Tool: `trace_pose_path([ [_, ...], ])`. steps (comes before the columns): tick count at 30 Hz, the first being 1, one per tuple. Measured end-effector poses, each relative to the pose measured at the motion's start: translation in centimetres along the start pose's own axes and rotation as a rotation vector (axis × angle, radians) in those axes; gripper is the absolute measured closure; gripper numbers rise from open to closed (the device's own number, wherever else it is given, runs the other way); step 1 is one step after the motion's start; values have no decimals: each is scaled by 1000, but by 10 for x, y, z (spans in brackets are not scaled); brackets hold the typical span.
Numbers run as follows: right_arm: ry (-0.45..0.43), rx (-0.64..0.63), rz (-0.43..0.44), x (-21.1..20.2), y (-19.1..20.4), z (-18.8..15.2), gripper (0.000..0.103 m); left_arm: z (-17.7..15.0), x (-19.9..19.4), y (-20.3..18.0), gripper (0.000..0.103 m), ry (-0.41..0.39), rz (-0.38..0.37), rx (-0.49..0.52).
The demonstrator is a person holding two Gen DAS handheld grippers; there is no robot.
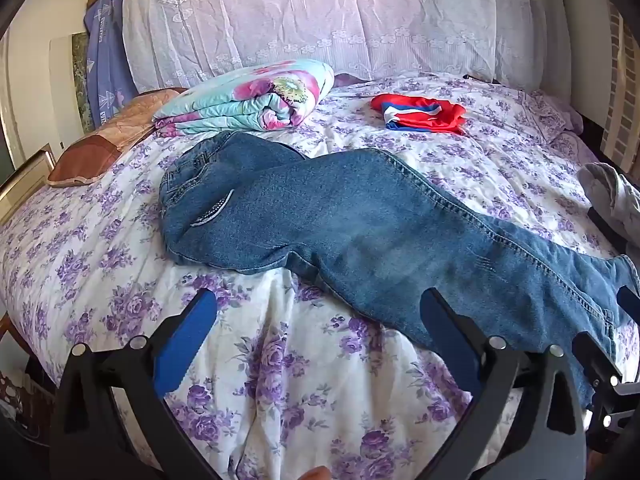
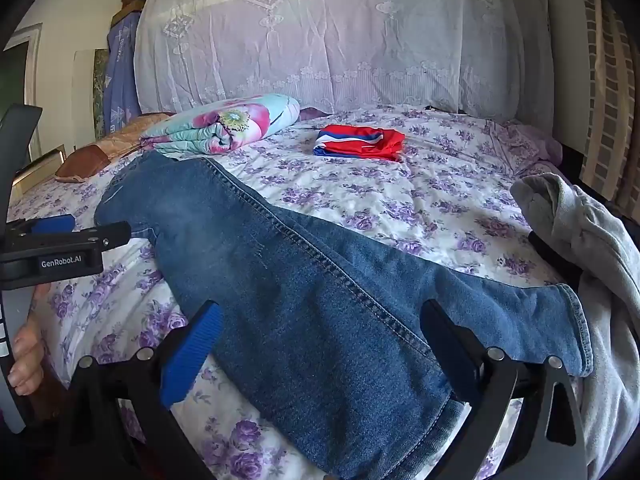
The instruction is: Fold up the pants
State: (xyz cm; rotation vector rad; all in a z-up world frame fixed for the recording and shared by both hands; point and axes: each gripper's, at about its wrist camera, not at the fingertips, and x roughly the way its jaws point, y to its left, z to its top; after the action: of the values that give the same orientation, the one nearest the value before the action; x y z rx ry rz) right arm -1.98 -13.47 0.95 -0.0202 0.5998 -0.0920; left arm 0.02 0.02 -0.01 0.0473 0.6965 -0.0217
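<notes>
- The jeans (image 1: 360, 236) lie flat across the floral bedsheet (image 1: 280, 360), legs stacked one on the other, likely already halved lengthwise, waist toward the folded quilt (image 1: 256, 100).
- The left gripper (image 1: 320, 344) hangs spread wide over bare sheet, grasping nothing.
- The right gripper (image 2: 320, 352) straddles the legs near the hem, released too.
- Open sheet lies beyond the jeans; a grey garment (image 2: 592, 232) crowds the hem end, and the red shirt (image 2: 360, 142) sits well apart.

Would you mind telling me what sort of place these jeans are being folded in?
Most likely a home bedroom. The jeans lie on a bed with a purple-flowered sheet, a folded floral quilt sits near the head, and a lace cover drapes what seems to be the headboard.
</notes>
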Motion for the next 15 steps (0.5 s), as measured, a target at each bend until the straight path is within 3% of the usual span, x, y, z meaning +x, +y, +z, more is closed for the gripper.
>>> trace_pose_path([
  [15,3,0,0,0,0,-1,3,0,0,0,4,-7,0,1],
])
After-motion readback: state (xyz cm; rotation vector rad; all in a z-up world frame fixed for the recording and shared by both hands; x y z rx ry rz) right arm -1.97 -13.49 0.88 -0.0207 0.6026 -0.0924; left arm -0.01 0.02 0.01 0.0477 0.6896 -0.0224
